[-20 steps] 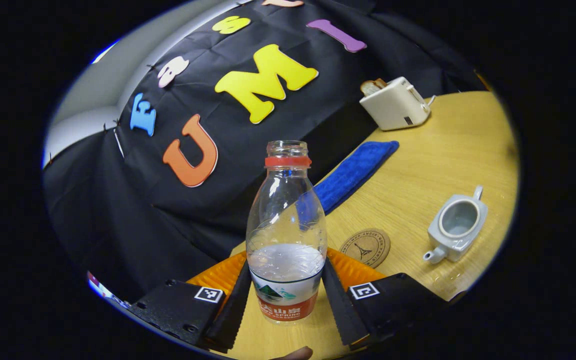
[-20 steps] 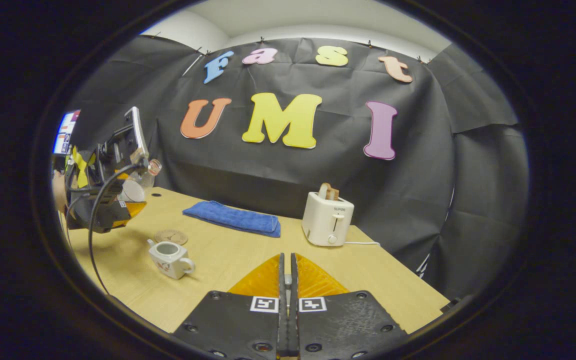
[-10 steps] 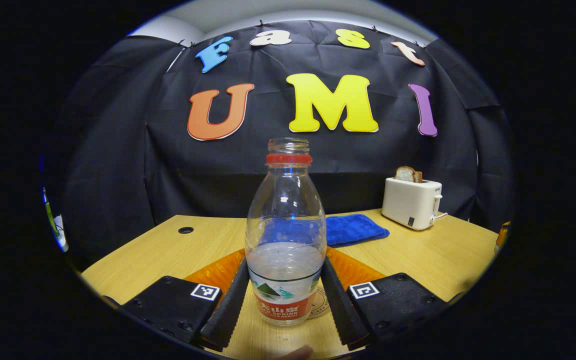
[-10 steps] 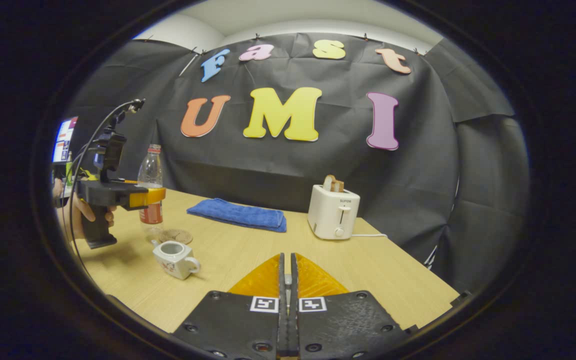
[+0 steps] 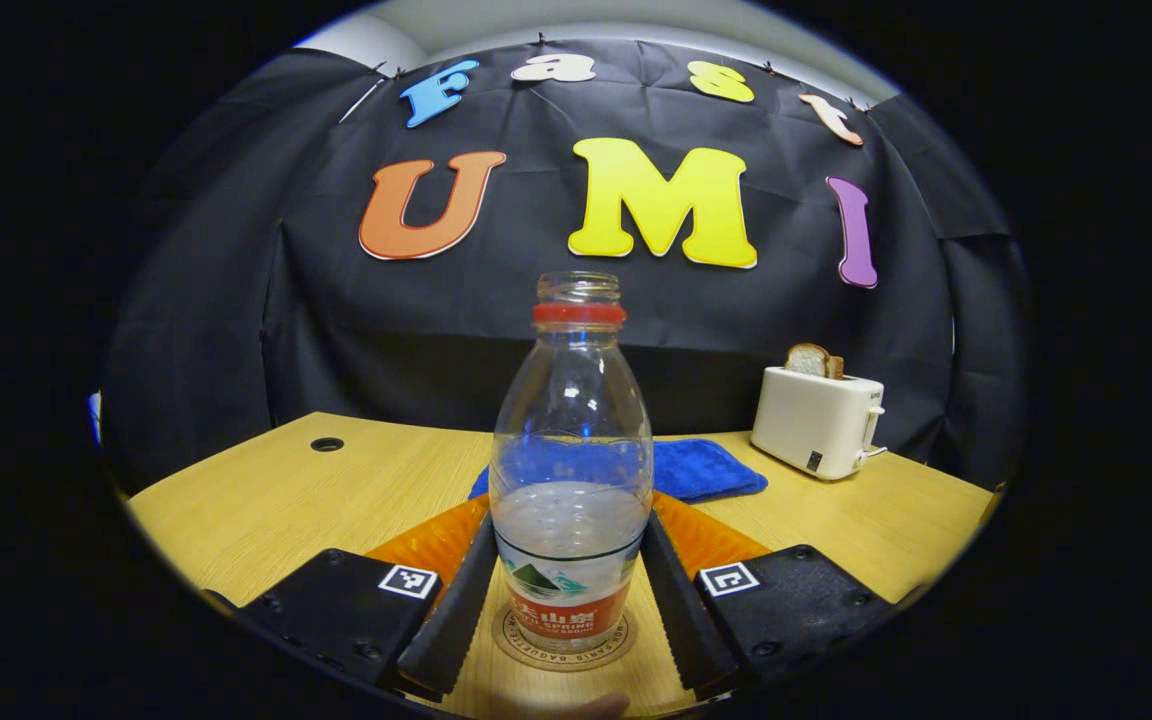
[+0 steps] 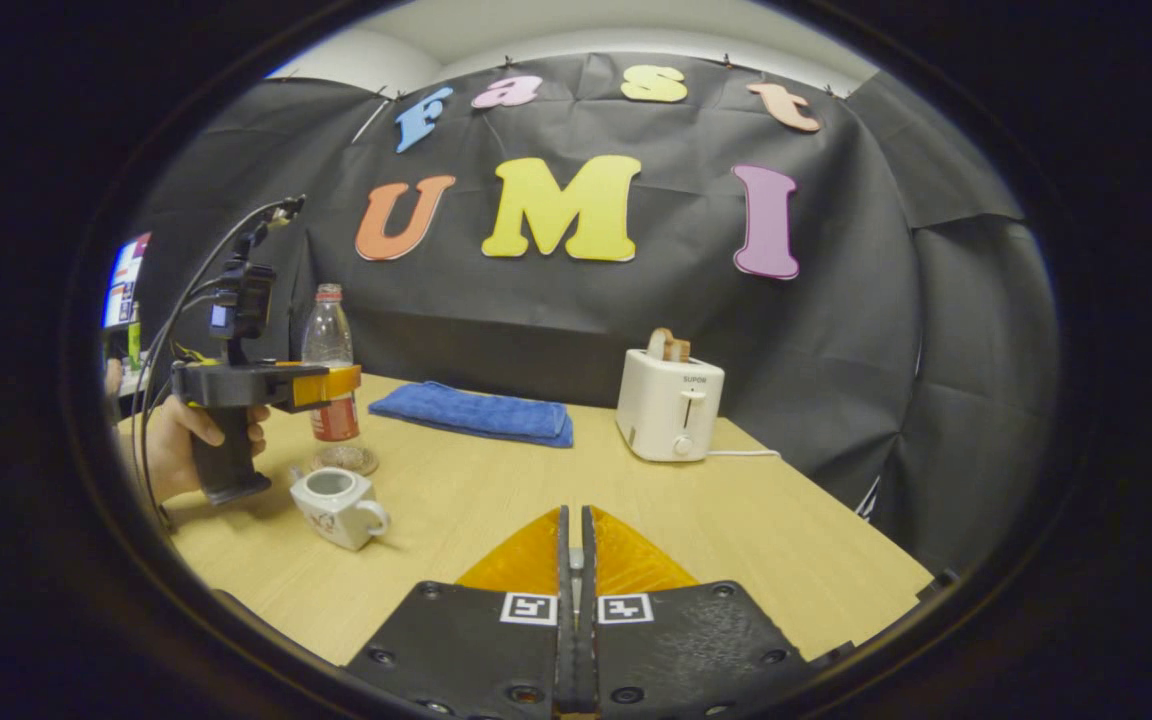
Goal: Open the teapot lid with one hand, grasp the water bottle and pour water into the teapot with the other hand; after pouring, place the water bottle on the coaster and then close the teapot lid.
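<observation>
Your left claw (image 5: 568, 600) grips the water bottle (image 5: 571, 480) upright, just over the coaster (image 5: 563, 645); whether the base touches yet you can't tell. Let go too high or off-centre and the uncapped bottle could tip and spill on the bench (image 6: 496, 500). Your right claw (image 6: 572, 610) is pinched nearly closed; the lid is probably in there, but I can't tell, and the teapot (image 6: 336, 507) stands open beside the coaster

bottle (image 5: 572, 470) above coaster (image 5: 564, 642), cloth (image 5: 696, 467) behind, toaster (image 5: 816, 421) right
</observation>
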Action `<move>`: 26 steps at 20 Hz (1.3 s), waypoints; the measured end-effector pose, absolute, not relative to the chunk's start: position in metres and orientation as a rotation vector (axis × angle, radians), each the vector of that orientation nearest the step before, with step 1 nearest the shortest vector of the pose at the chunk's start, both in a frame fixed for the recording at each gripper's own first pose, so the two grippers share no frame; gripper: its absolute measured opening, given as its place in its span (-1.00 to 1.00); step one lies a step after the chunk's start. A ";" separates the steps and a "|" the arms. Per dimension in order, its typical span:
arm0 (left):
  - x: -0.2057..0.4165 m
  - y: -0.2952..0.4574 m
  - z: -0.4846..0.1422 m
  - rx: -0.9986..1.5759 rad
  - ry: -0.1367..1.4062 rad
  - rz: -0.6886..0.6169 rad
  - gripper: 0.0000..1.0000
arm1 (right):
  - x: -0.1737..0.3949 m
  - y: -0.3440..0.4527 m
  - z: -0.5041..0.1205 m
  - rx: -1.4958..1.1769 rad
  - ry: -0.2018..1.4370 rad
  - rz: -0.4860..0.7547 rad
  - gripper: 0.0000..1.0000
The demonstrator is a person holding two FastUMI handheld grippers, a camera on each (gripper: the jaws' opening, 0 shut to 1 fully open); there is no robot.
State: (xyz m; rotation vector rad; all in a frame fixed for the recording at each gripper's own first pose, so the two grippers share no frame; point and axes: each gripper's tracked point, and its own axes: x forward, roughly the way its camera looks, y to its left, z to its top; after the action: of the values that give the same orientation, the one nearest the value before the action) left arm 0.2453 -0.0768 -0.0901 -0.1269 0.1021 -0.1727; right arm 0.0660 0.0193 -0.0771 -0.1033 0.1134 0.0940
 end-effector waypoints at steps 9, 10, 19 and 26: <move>0.244 -0.086 -0.091 -0.026 0.093 -0.220 0.61 | 0.070 0.035 -0.096 -0.140 0.150 0.107 -0.99; 0.242 -0.088 -0.090 -0.032 0.095 -0.234 0.62 | 0.070 0.035 -0.096 -0.144 0.149 0.108 -0.99; 0.237 -0.091 -0.087 -0.051 0.087 -0.256 0.77 | 0.073 0.028 -0.096 -0.146 0.149 0.092 -0.99; 0.231 -0.085 -0.084 -0.060 0.085 -0.245 0.94 | 0.070 0.031 -0.094 -0.157 0.141 0.092 -0.99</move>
State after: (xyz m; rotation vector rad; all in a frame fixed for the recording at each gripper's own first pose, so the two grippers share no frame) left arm 0.2313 -0.0849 -0.0843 -0.0598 0.0850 -0.2454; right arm 0.0702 0.0313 -0.0938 -0.1570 0.1409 0.0924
